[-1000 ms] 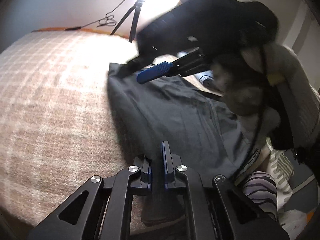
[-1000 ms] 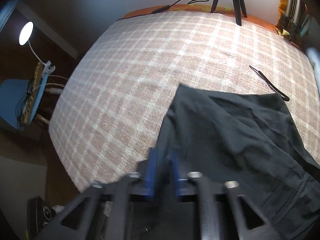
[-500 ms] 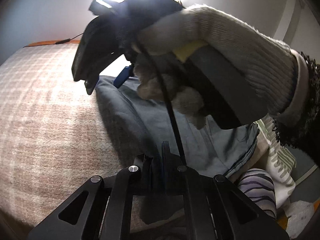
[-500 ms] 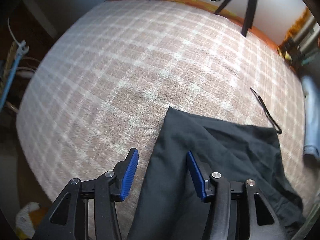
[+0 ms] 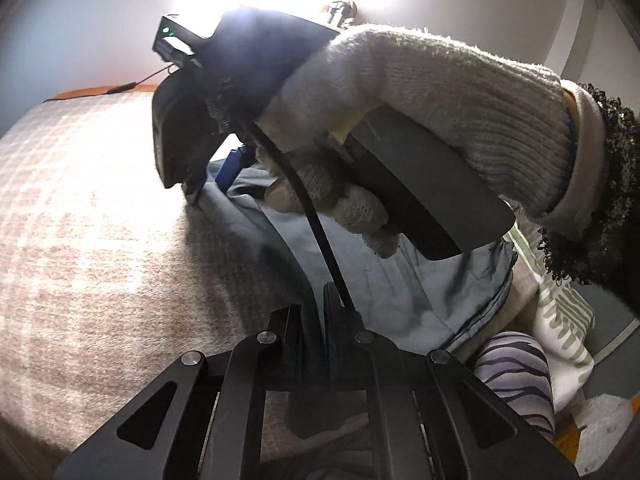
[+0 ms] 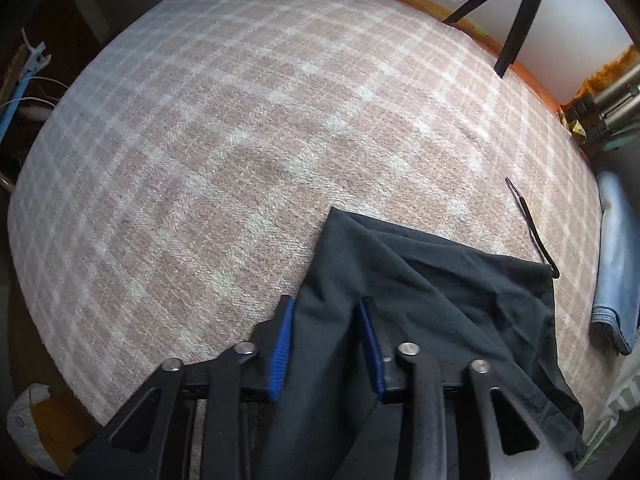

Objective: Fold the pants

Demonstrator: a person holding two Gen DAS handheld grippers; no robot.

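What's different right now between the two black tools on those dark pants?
The left tool is shut on the pants, its blue pads nearly together; the right tool is open, its pads wide apart with the cloth loose between them. The left sits at a near edge, the right farther along. Both have black frames and blue pads.

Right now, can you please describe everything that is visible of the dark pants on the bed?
The pants are dark grey, of thin, creased woven cloth. They lie partly spread on the plaid blanket, one corner pointing up the bed. The left gripper is shut on their near edge. The right gripper is open, its blue pads either side of a raised fold. A thin black cord lies just past their far corner.
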